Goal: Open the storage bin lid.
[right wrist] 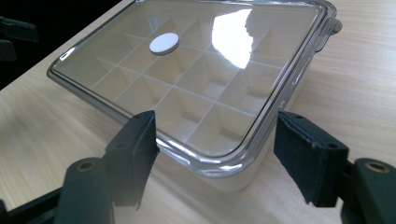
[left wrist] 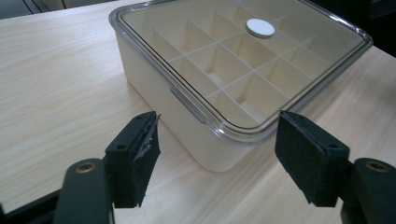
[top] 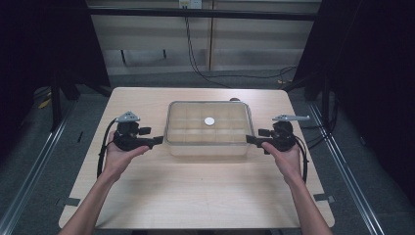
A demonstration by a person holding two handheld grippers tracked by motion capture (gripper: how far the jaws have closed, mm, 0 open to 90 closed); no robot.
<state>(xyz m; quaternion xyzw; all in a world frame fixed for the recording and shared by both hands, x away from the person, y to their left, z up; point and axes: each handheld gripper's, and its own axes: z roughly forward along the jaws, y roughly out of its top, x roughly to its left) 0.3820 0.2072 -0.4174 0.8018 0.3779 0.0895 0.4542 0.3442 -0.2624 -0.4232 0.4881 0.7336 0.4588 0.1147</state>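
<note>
Our left gripper [left wrist: 217,156] has its jaws spread wide and holding nothing, a near corner of the cream rectangular divided box with a clear plastic lid [left wrist: 224,65] framed between them. Our right gripper [right wrist: 215,156] is the same: jaws wide, bare, bracketing the opposite near corner of the lid. Neither pair touches the box, though from above the tips look just beside its short sides.

The box sits mid-tabletop, lid on, with a small white round disc [top: 209,121] at the lid's centre; we cannot tell whether it is a knob or a sticker. We judge the work is at its start: both grippers are lined up on the box ends, no grasp made, and closing, lifting or opening all remain.

The light wooden tabletop [top: 195,196] is bare on every side of the box, giving free room to slide or lift. The lid's overhanging rim offers the likeliest edge to grip.
</note>
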